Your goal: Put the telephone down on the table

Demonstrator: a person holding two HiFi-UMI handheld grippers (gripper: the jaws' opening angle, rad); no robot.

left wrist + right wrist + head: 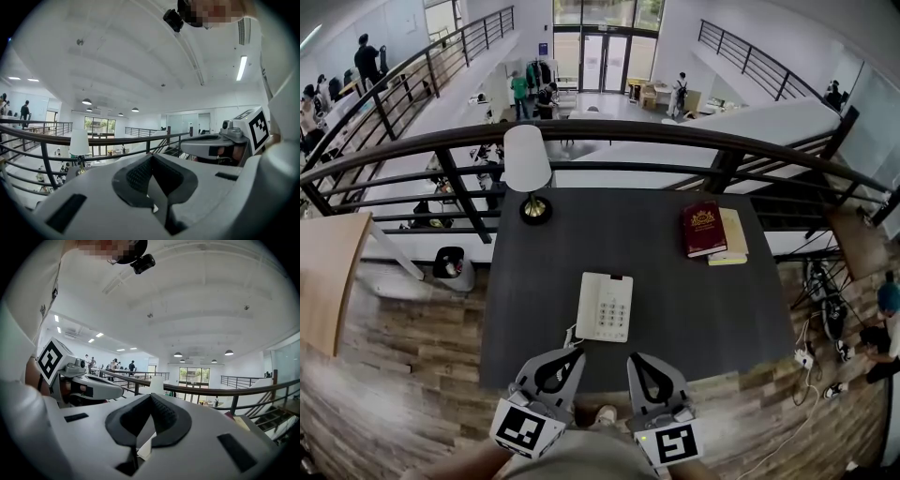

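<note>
The left gripper [570,354] and the right gripper [636,360] are held side by side over the near edge of the dark worktop [544,281]. The marker cube [525,429] on each sits back toward the person's body. The left gripper's fingers [137,174] are pressed together, their tips meeting with nothing between them. The right gripper's fingers [165,414] are likewise pressed together and empty. Each gripper view shows the other gripper alongside, apart from it.

Just beyond the fingertips, and touching neither gripper, the white telephone [605,307] lies flat on the worktop. It is close to the near edge and roughly in line with the gap between the two grippers. Its handset runs along its left side and the keypad is to the right. A thin cord [570,335] shows at its near left corner.

Farther back on the right, a red book [703,228] lies partly on top of a pale yellow book [735,239]. At the far left of the worktop stands a table lamp [528,157] with a white shade and a round brass-coloured base.

Behind the worktop runs a dark railing [675,136]. Past it is a lower floor where several people stand. A wooden tabletop [328,272] sits to the left, above the plank floor [412,356].
</note>
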